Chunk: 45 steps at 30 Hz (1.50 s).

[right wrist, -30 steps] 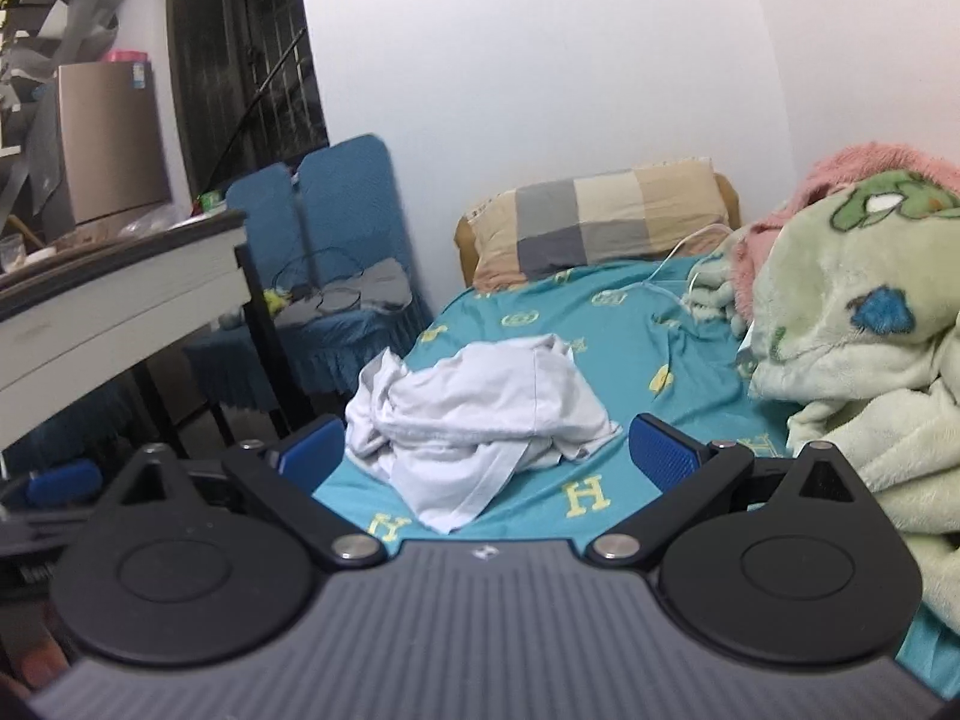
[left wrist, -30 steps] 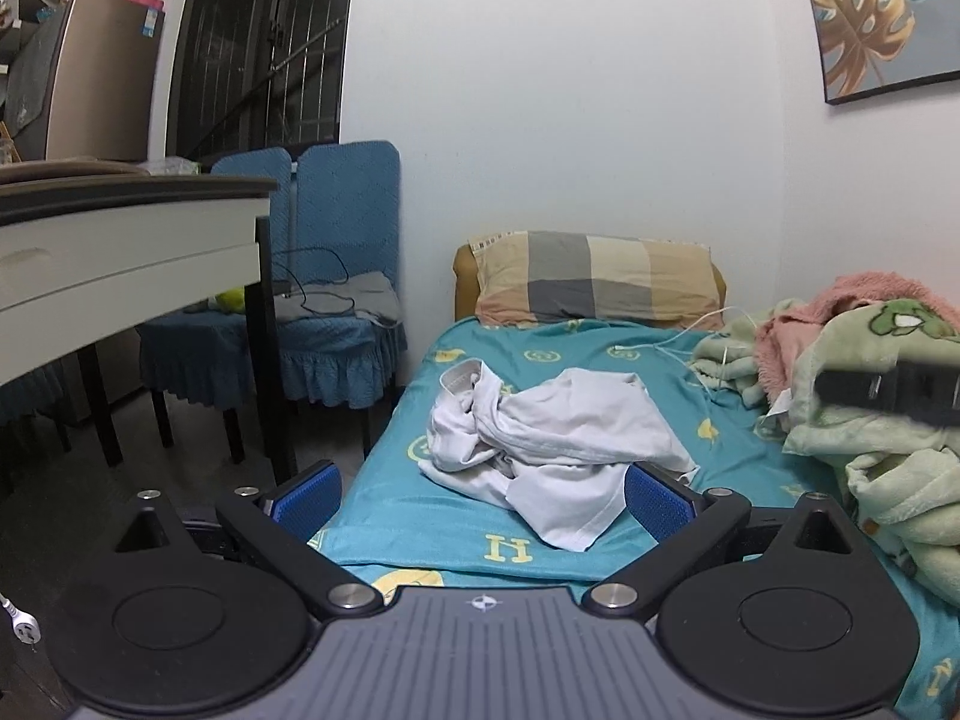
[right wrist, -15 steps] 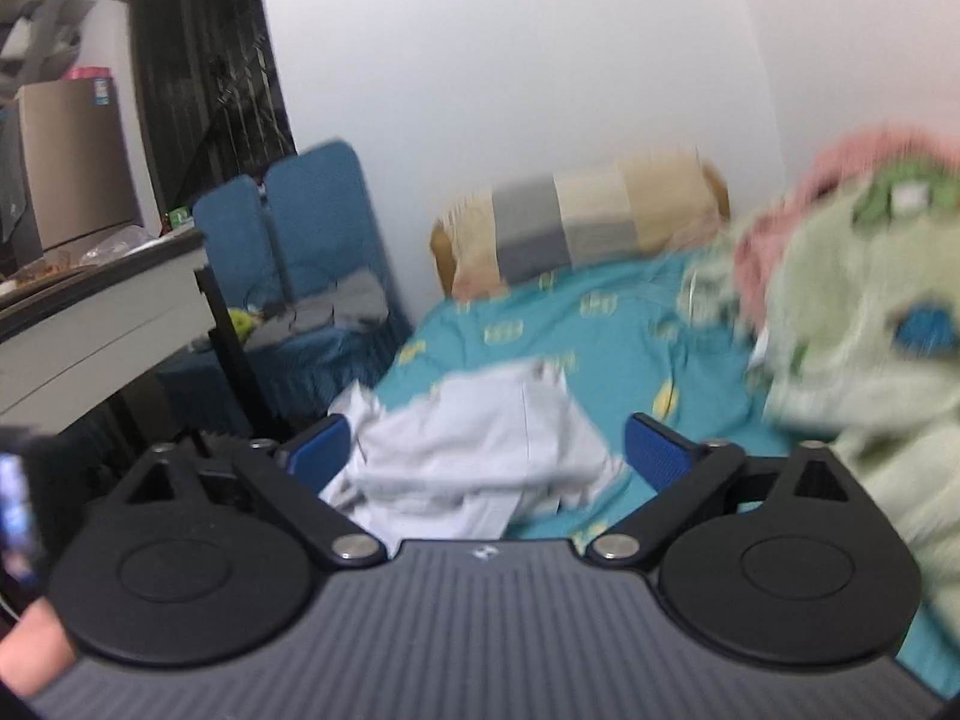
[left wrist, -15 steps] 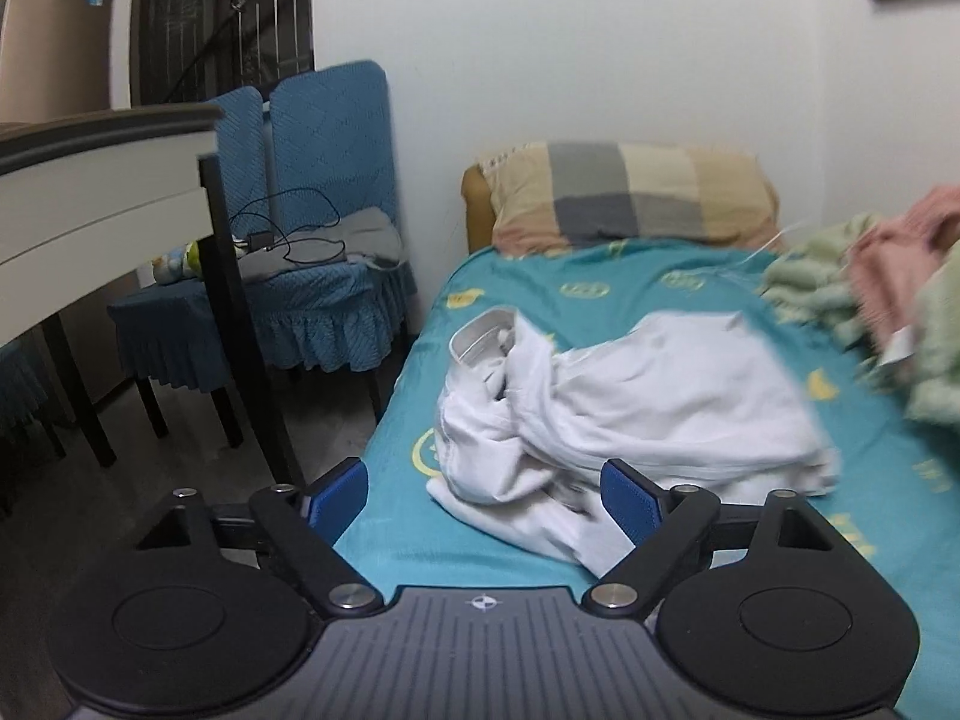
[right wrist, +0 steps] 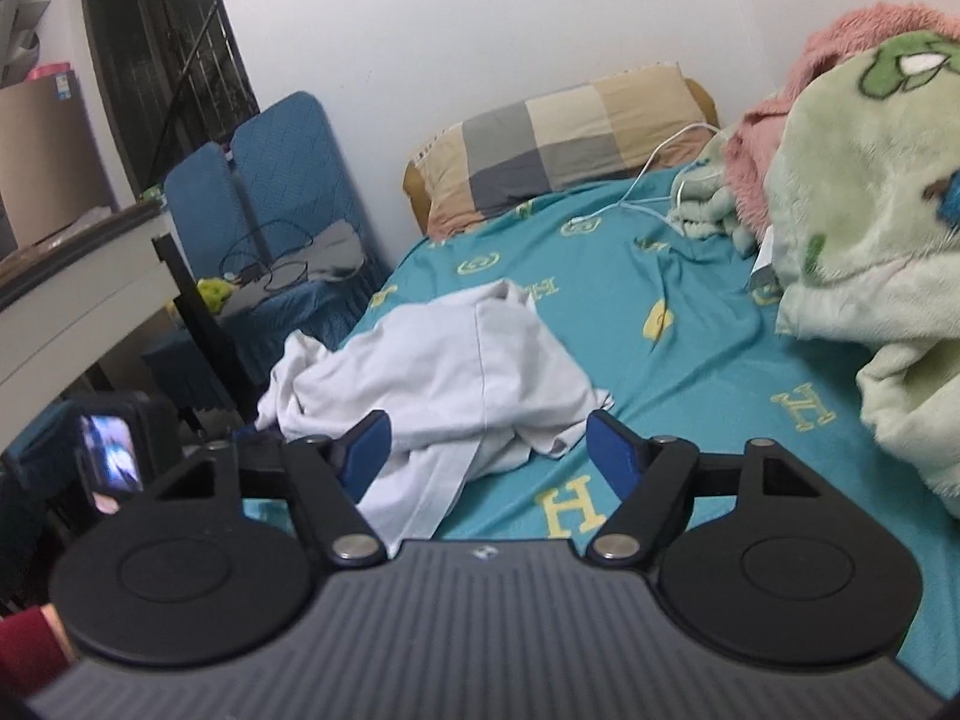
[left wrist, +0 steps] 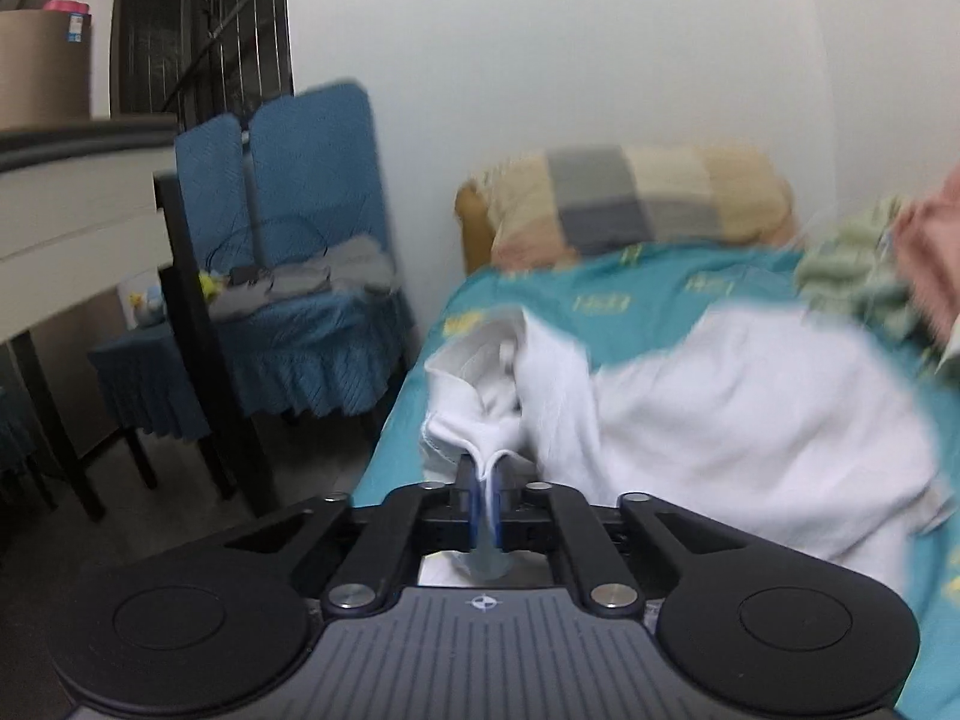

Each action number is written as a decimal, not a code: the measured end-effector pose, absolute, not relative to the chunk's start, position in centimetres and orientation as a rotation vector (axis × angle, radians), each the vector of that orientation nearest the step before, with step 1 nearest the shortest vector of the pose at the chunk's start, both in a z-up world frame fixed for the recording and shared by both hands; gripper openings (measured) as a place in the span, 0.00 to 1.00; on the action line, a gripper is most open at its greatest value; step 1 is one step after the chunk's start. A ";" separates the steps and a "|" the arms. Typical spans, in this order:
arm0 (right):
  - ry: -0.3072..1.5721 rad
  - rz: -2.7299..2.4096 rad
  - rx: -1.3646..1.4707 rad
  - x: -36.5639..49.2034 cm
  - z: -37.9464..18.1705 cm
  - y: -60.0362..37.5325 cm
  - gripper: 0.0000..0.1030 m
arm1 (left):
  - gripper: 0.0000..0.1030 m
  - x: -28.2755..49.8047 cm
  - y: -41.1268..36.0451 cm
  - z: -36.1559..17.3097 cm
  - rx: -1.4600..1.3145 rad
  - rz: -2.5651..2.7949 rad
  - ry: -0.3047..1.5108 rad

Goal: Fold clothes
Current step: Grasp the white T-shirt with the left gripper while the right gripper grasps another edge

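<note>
Already the left gripper (left wrist: 487, 495) is pinching the white shirt (left wrist: 690, 420) edge between closed fingers. The right gripper (right wrist: 486, 450) is hovering open, loose cloth lying just ahead between its fingers.

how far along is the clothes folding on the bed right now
Barely started. Done: the left gripper is shut on an edge of the white garment. In hand: the right gripper is open near it. Left: the garment is crumpled on the teal sheet, with no fold made.
</note>
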State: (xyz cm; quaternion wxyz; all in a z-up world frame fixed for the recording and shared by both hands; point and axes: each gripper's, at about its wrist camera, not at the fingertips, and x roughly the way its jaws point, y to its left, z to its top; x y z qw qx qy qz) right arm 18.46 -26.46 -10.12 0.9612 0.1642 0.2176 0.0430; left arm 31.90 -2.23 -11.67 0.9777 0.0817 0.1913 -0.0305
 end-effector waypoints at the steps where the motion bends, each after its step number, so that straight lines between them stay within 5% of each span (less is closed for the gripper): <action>1: 0.439 0.091 0.326 18.5 -10.1 -26.2 0.67 | 0.03 30.9 -2.3 -10.6 0.145 -0.076 0.365; 5: 0.386 0.095 0.274 17.7 -9.4 -25.5 0.64 | 0.03 25.7 -2.7 -5.9 0.064 -0.149 0.290; 9: 0.329 0.102 0.258 16.4 -8.2 -25.4 0.49 | 0.03 18.6 -3.0 -1.0 -0.018 -0.247 0.215; 13: 0.268 0.121 0.254 14.4 -6.6 -25.6 0.35 | 0.03 11.8 -2.6 1.2 -0.051 -0.331 0.211; 16: 0.265 0.152 0.288 12.8 -5.7 -25.9 0.35 | 0.03 8.9 -2.1 1.2 -0.058 -0.363 0.251; 31: 0.659 0.215 0.597 15.4 -12.5 -23.1 0.38 | 0.03 10.1 1.7 -2.3 -0.269 -0.289 0.402; 37: 0.829 0.081 0.507 18.0 -15.6 -22.7 0.36 | 0.03 11.1 1.8 -2.8 -0.230 -0.229 0.407; 38: 0.828 0.051 0.512 17.8 -15.7 -23.0 0.34 | 0.03 11.2 1.7 -3.0 -0.227 -0.225 0.418; 40: 0.790 0.002 0.519 17.5 -15.4 -24.3 0.14 | 0.03 11.4 1.7 -3.2 -0.221 -0.216 0.443; 45: 0.553 -0.108 0.442 15.7 -11.6 -26.2 0.10 | 0.03 12.2 0.8 -4.8 -0.102 -0.163 0.542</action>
